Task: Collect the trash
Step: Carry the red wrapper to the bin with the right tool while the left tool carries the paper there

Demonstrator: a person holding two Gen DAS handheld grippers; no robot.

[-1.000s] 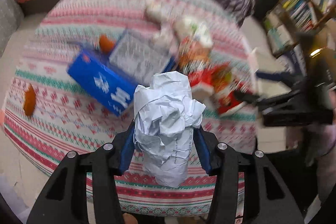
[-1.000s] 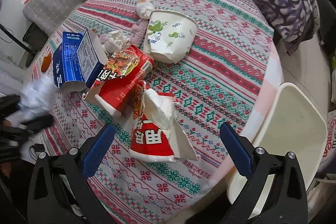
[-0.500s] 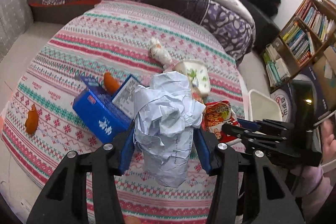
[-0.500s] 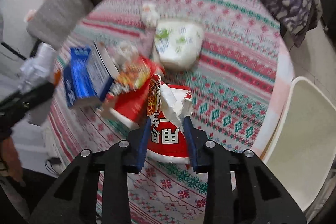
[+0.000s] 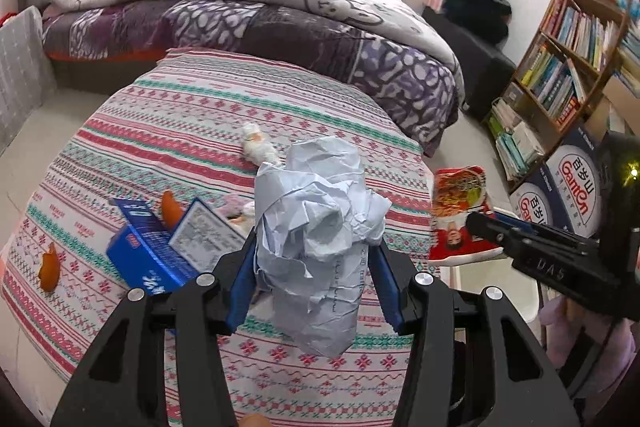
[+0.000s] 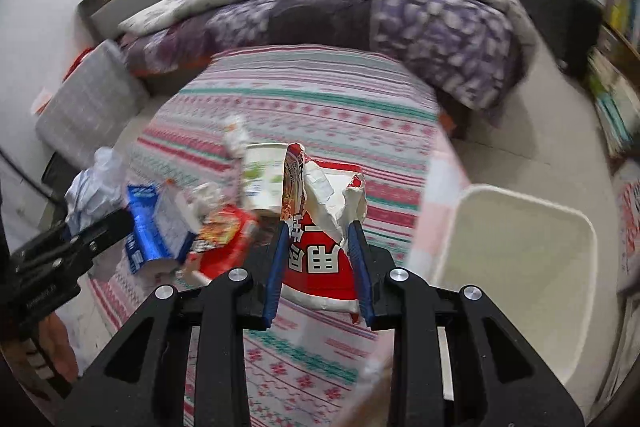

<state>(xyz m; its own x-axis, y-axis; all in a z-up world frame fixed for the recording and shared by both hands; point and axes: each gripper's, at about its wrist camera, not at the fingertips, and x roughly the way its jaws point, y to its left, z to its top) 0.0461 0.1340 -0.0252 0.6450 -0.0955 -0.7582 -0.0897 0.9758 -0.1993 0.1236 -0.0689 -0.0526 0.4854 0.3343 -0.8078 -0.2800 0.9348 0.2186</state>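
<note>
The left gripper (image 5: 316, 259) squeezes a paper ball (image 5: 320, 227) that hides the table (image 5: 200, 115) behind it. The right gripper (image 6: 318, 247) pinches a torn red cup (image 6: 320, 247); the trash to its left is blurry.

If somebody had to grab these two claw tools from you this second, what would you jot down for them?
Left gripper: shut on the crumpled white paper ball, held above the patterned tablecloth.
Right gripper: shut on the torn red paper noodle cup, near the white plastic bin beside the table.
Nothing visible in the bin so far.
Left: blue carton, orange peels, white-and-green paper cup, red wrapper.
</note>
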